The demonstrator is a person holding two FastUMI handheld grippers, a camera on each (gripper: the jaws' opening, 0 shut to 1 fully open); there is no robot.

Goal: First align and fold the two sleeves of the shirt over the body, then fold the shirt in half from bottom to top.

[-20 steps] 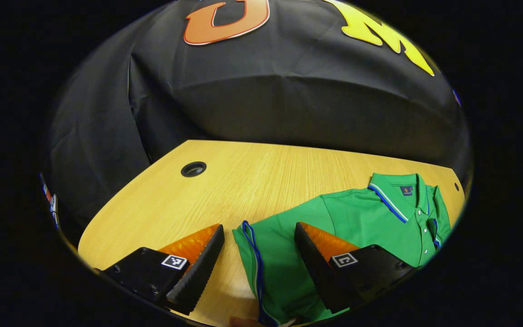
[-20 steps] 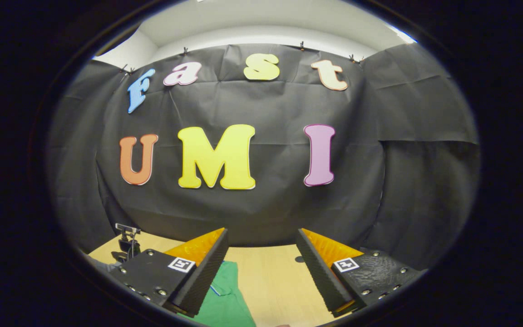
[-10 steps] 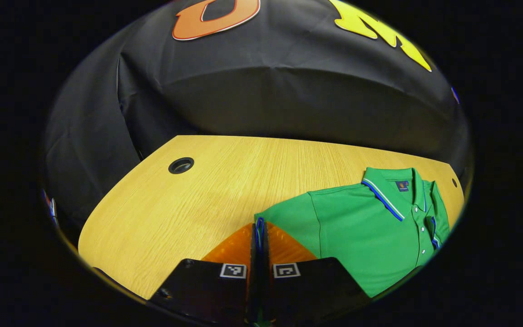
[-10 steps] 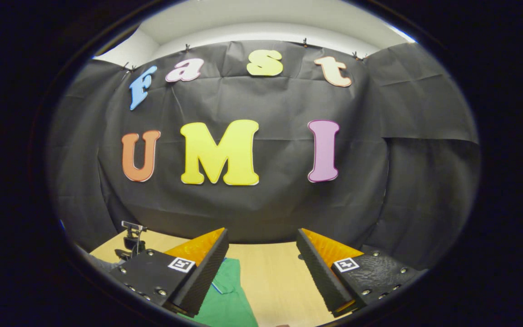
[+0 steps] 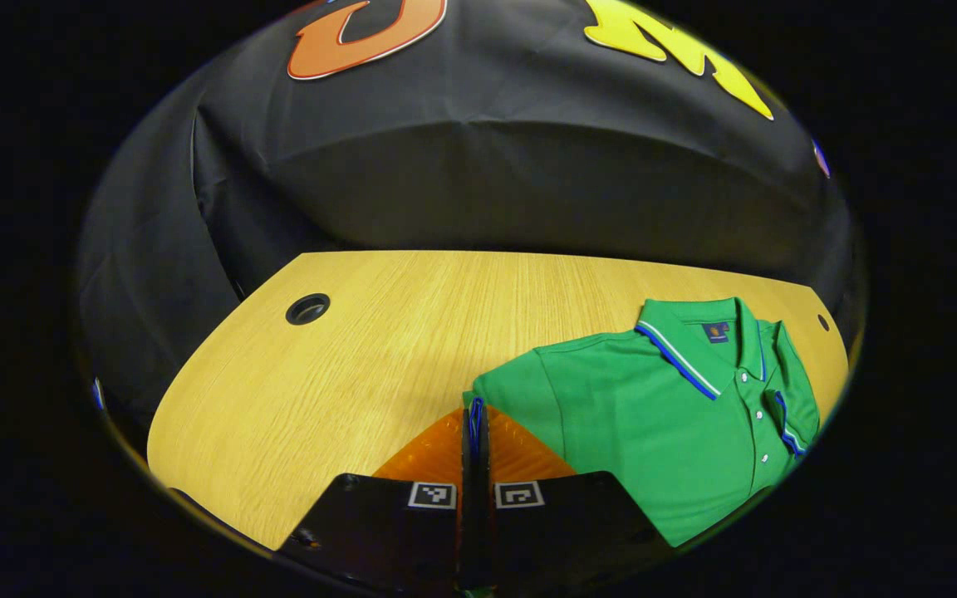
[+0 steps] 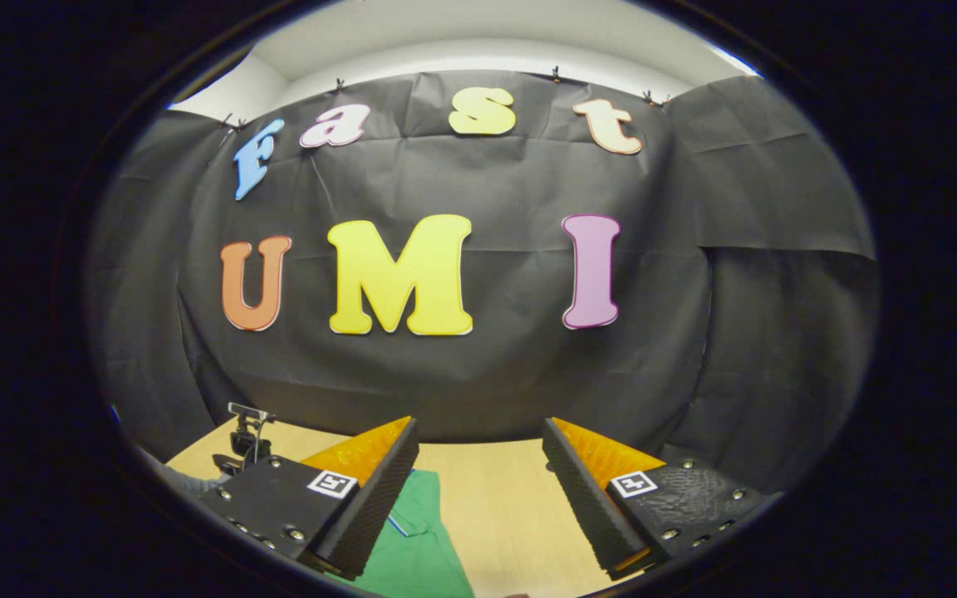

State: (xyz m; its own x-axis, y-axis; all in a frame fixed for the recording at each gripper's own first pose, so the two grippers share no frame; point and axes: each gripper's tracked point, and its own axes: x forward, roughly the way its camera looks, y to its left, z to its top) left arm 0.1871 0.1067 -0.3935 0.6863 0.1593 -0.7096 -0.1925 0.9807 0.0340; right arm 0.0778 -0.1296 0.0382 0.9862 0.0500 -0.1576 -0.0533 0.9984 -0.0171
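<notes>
Closed since earlier: left tongs (image 5: 475, 415) clamp sleeve (image 5: 512, 390) | right tongs (image 6: 478, 486) apart

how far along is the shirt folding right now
Early. Done: the left gripper is shut on the blue-trimmed sleeve edge of the green shirt. In hand: folding that sleeve over the body. Left: the other sleeve, with the right gripper open above the table, then the bottom-to-top fold.

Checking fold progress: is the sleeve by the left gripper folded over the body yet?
Not yet. The left gripper is shut on the sleeve cuff at the polo shirt edge, outside the body.
</notes>
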